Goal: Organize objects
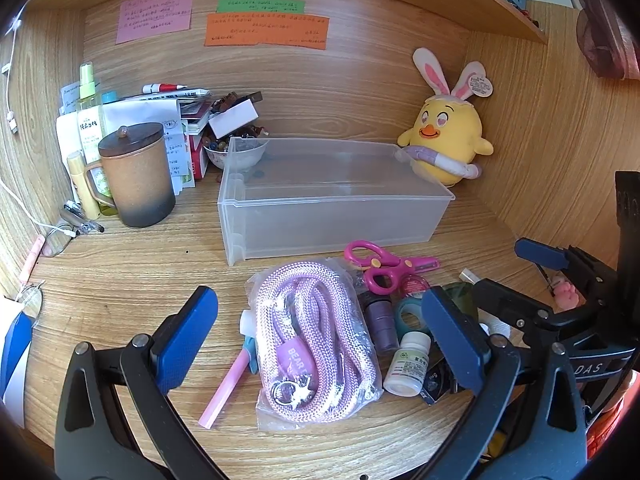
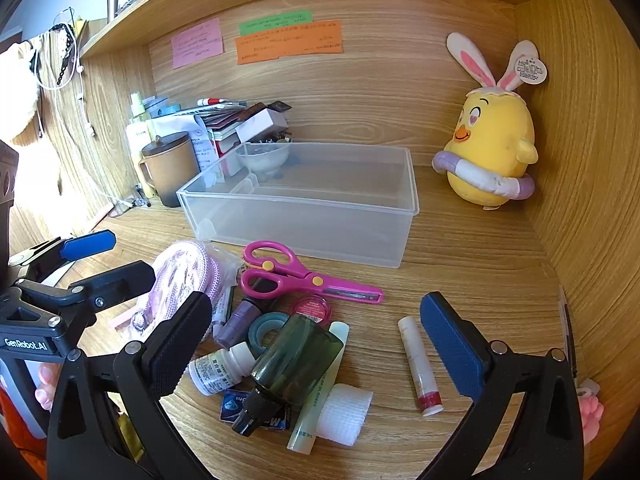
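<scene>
In the left wrist view, the left gripper is spread wide over a bagged pink rope on the wooden desk. The clear plastic box stands behind it, with nothing inside (only a divider near one end).

In the right wrist view, the right gripper is also spread, holding nothing. Between its fingers lie a dark green bottle and a white pill bottle; pink scissors lie just before the box.
</scene>
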### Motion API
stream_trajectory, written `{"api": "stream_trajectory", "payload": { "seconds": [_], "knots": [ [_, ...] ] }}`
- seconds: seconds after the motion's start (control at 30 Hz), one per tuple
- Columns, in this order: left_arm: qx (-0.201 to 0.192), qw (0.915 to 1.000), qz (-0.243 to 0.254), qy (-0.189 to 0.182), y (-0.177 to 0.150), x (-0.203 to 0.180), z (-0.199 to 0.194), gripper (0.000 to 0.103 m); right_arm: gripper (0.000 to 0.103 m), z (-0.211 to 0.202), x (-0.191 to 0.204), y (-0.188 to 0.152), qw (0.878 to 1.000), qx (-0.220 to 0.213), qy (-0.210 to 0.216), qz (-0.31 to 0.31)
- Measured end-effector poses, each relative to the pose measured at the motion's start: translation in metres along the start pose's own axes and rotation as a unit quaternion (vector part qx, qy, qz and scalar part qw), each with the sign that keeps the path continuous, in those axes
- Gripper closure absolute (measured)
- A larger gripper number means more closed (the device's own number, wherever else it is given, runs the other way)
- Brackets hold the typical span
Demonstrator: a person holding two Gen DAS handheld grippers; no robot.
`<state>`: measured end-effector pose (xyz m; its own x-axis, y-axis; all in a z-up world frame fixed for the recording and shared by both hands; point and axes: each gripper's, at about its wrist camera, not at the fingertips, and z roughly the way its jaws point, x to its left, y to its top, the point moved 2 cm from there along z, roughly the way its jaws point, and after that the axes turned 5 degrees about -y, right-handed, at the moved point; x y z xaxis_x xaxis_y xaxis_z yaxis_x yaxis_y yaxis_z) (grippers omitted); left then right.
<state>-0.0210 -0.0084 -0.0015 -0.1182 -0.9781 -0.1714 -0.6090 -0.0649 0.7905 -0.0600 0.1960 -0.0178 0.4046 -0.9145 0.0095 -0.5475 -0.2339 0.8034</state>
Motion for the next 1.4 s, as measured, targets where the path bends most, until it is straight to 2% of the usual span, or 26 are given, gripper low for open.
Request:
{"api": "stream_trajectory", "payload": {
  "seconds": [0.53, 0.83, 0.93, 1.03, 1.17, 1.3, 1.4],
  "knots": [
    [0.001, 1.0000, 0.003, -0.001, -0.001, -0.005, -0.001, 0.000, 0.000, 0.000, -0.002, 0.000, 1.000, 0.002, 0.002, 0.009],
    [0.017, 0.9998, -0.002, -0.009, -0.006, 0.000, 0.005, 0.000, 0.000, 0.007, -0.002, -0.002, 1.000, 0.012, 0.025, 0.011],
    [0.012, 0.9999, -0.002, 0.002, -0.007, 0.005, 0.002, 0.000, 0.000, 0.008, -0.005, -0.002, 0.999, 0.018, 0.035, 0.012],
    [0.008, 0.9998, 0.000, 0.019, -0.007, 0.014, -0.004, 0.015, 0.001, 0.006, -0.018, 0.000, 1.000, 0.011, 0.019, 0.021],
    [0.009, 0.9992, -0.014, 0.035, -0.009, 0.036, -0.010, 0.019, 0.005, 0.007, -0.042, 0.003, 0.999, 0.010, 0.001, 0.040],
    [0.028, 0.9975, -0.024, 0.060, -0.016, 0.057, -0.009, 0.029, 0.018, 0.014, -0.063, 0.001, 0.998, 0.025, -0.025, 0.051],
    [0.056, 0.9960, -0.032, 0.062, -0.028, 0.068, -0.004, 0.038, 0.029, 0.023, -0.076, -0.006, 0.997, 0.044, -0.035, 0.060]
  ]
}}
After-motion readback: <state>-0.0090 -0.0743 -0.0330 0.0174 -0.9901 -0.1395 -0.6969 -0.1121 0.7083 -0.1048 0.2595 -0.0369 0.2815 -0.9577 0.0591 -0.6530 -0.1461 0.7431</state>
